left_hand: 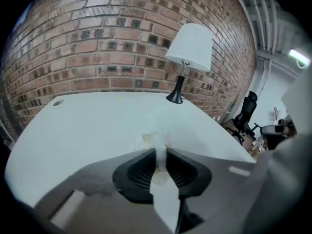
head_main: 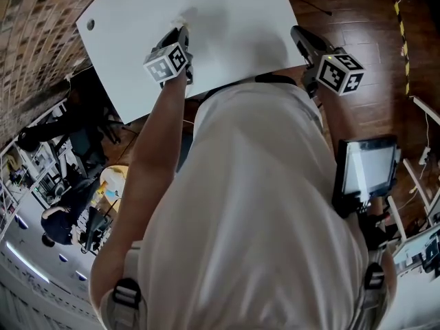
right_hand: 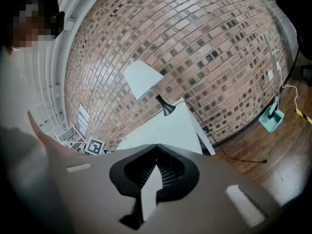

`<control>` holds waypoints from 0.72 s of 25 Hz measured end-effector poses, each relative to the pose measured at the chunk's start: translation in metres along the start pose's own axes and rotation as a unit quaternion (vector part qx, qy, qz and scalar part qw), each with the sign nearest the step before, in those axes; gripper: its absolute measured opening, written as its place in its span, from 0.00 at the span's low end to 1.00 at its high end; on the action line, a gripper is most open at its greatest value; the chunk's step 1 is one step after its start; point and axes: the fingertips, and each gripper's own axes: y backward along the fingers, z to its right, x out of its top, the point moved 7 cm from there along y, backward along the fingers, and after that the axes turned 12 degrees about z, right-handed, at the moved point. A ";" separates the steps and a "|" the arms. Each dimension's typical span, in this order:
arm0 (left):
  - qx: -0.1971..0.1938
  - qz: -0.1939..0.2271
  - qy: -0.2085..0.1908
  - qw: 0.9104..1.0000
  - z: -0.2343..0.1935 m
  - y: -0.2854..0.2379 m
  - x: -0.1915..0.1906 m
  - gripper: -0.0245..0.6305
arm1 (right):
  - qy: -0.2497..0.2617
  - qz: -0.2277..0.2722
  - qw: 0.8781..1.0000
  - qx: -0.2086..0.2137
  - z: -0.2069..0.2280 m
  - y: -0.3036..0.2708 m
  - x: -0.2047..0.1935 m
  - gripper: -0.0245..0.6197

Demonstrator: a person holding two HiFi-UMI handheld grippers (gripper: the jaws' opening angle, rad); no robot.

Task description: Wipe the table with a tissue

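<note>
The white table [head_main: 227, 26] fills the top of the head view. My left gripper [head_main: 181, 29] reaches over its near middle and is shut on a crumpled white tissue [head_main: 183, 23]. In the left gripper view the tissue [left_hand: 153, 139] bulges out in front of the jaws of the left gripper [left_hand: 160, 149] and rests on the table [left_hand: 97, 126]; a strip of it trails back between the pads. My right gripper [head_main: 299, 34] hovers by the table's near right edge. In the right gripper view its jaws [right_hand: 157, 146] meet at the tips with nothing between them.
A black-stemmed lamp [left_hand: 189, 50] with a white shade stands at the table's far side against the brick wall. A round cable hole [head_main: 90, 25] sits near the table's left corner. A screen on a stand [head_main: 368, 170] is on the wood floor at the right. An office chair [left_hand: 246, 113] is beyond the table.
</note>
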 end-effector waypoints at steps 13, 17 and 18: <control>-0.017 -0.054 -0.076 0.996 0.011 -0.051 -0.001 0.16 | 0.013 -0.006 1.000 -0.001 -0.001 0.001 0.004 0.05; 0.004 -0.054 -0.135 0.989 0.026 -0.054 -0.007 0.15 | 0.009 -0.004 1.000 -0.022 0.010 0.020 0.003 0.05; 0.003 -0.054 -0.140 0.989 0.029 -0.054 -0.009 0.15 | 0.006 -0.002 1.000 -0.026 0.013 0.022 0.003 0.05</control>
